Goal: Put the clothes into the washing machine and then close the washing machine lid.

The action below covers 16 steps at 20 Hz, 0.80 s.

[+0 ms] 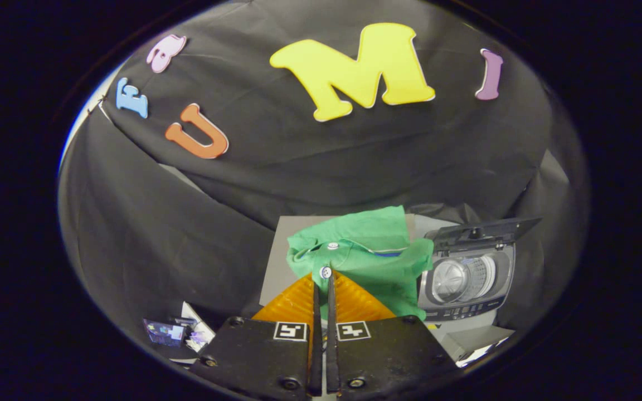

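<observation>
**Shirt pinched, washer lid up**

Gripper [322,278] fingers pressed together on the green shirt [363,250] at its button placket; shirt hangs just ahead of them over the grey table [276,267]. To its right sits the washer [468,278], lid [485,228] raised, drum exposed.

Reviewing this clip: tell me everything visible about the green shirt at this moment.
The green shirt is a small soft cloth garment with a collar and two pale round buttons down its front placket; a thin blue edge shows in one fold. It lies crumpled on the grey table, just ahead of the gripper, whose fingers stand nearly together with their tips at the lower button. Whether they pinch the cloth cannot be told. One sleeve reaches toward the toy washing machine, whose lid is open.
</observation>
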{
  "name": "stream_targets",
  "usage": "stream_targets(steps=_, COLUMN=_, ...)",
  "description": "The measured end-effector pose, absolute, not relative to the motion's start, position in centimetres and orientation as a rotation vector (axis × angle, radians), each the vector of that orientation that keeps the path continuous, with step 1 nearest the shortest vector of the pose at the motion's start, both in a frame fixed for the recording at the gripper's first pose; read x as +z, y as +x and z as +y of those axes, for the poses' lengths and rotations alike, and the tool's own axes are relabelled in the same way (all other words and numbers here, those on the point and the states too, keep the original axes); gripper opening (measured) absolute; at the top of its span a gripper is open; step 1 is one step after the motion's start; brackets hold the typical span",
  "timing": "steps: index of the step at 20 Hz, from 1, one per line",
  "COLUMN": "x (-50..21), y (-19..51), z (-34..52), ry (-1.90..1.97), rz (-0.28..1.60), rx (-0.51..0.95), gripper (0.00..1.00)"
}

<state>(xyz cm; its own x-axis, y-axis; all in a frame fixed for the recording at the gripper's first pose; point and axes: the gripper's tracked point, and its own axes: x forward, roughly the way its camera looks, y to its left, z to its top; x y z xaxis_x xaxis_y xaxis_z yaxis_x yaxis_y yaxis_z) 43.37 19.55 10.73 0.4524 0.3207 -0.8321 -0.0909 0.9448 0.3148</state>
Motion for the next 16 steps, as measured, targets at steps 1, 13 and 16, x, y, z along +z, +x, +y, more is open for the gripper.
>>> stream_targets(steps=1, x=11.4, y=43.3, z=18.4, ry=0.223, rz=1.056, rx=0.241, gripper=0.06)
stream_targets(steps=13, x=20.3, y=39.2, z=8.2, ry=0.225, rz=0.872, rx=0.054, gripper=0.06)
stream_targets(steps=16, x=20.7, y=38.1, z=5.8, ry=0.228, rz=0.855, rx=-0.002, gripper=0.06)
